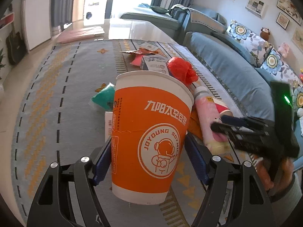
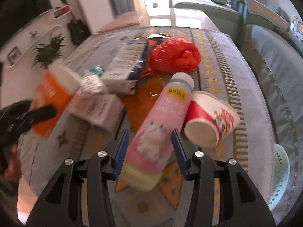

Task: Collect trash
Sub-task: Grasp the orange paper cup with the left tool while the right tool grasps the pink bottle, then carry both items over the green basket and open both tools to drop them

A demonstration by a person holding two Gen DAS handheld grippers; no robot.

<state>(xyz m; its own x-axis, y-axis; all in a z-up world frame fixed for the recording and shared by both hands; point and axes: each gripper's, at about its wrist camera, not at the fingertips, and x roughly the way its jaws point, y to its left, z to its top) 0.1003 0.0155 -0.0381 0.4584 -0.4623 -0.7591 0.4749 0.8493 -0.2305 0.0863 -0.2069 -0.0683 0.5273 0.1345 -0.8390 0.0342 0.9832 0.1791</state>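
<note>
Gripping the orange Joyoung soy milk cup [image 1: 149, 138], the left gripper [image 1: 146, 158] lifts it clear of the rug [image 1: 56, 98]. In the right view, the right gripper [image 2: 149, 151] clamps the pink milk bottle [image 2: 157, 132]; the red paper cup [image 2: 210, 117], red plastic bag [image 2: 174, 54] and cartons [image 2: 123, 64] remain uncollected.
</note>
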